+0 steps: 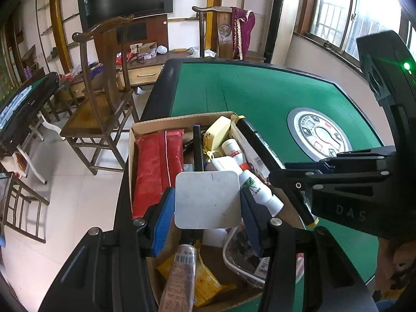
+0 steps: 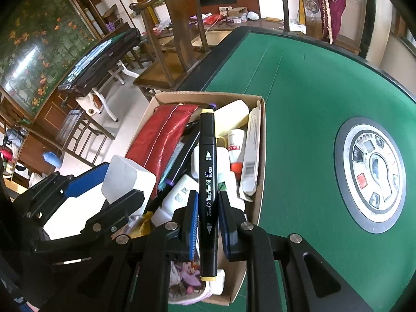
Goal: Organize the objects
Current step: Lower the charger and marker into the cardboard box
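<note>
**Marker and white box, both held over the carton**

Marker is pinched in the right gripper, pads closed on the lower half of the barrel, with the long end sticking out forward over the carton. It looks light and stiff, but the smooth round barrel could roll or pivot between the pads. Since most of the length hangs ahead of the grip, I'd say a hold nearer the middle would be steadier.

Left gripper is clamped on a white box, one pad on each flat side, and it's also up above the carton. Looks like rigid plastic with rounded corners, probably light. Flat sides are the obvious place to squeeze, though they seem slick.

Carton sits at the corner of the green table and it's already crammed: red pouch, white bottles, another marker, snack packets. Not much free room in there, so anything dropped in will likely land on top of the pile.
</note>
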